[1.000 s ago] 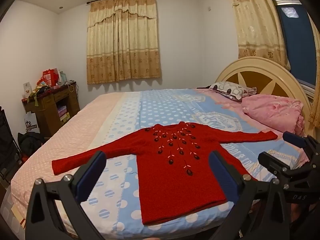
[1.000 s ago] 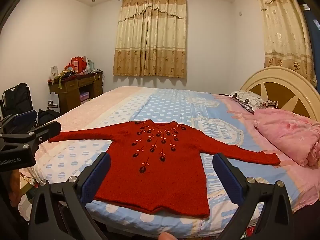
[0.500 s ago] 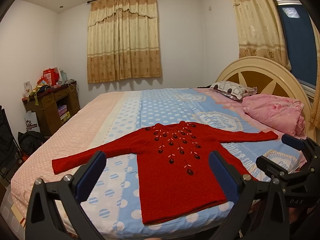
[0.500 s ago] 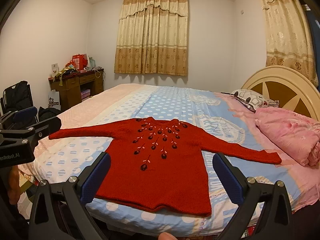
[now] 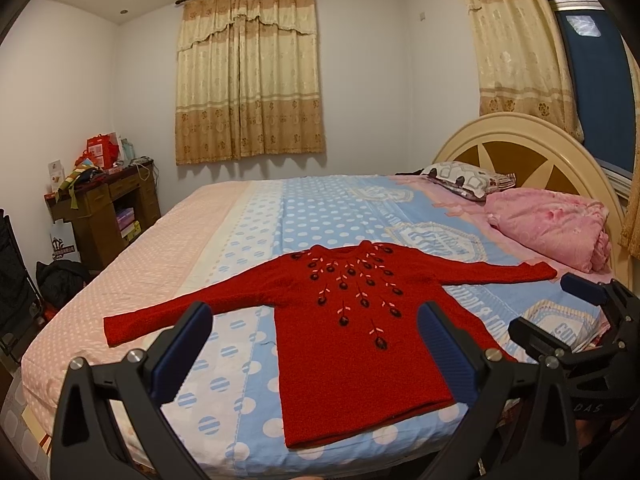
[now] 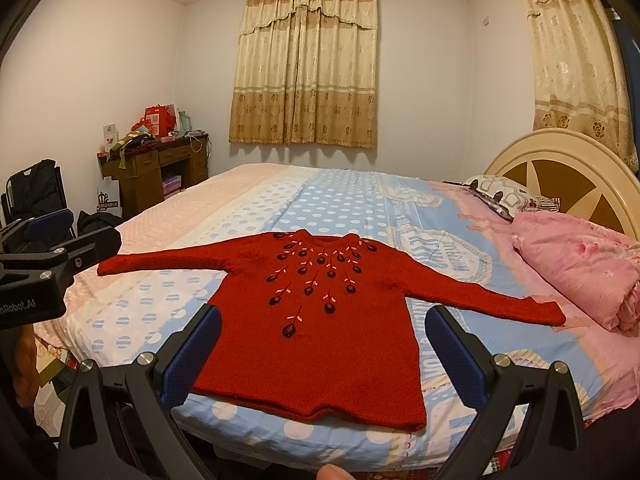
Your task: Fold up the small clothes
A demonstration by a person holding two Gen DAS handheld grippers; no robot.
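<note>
A small red knitted sweater (image 5: 352, 344) with dark embroidered flowers lies flat, front up, sleeves spread, near the front edge of the bed; it also shows in the right wrist view (image 6: 320, 328). My left gripper (image 5: 316, 344) is open and empty, held above the bed's front edge, short of the sweater's hem. My right gripper (image 6: 320, 344) is open and empty, also in front of the hem. The right gripper shows at the right in the left wrist view (image 5: 560, 328). The left gripper shows at the left in the right wrist view (image 6: 60, 244).
The bed (image 5: 304, 216) has a blue dotted and pink sheet. A folded pink quilt (image 5: 552, 232) and a patterned pillow (image 5: 468, 180) lie by the cream headboard (image 5: 516, 144). A cluttered wooden desk (image 5: 104, 208) stands at the left wall.
Both grippers have shifted slightly toward the sweater and a little lower. The sweater has not moved. Both grippers stay open.
</note>
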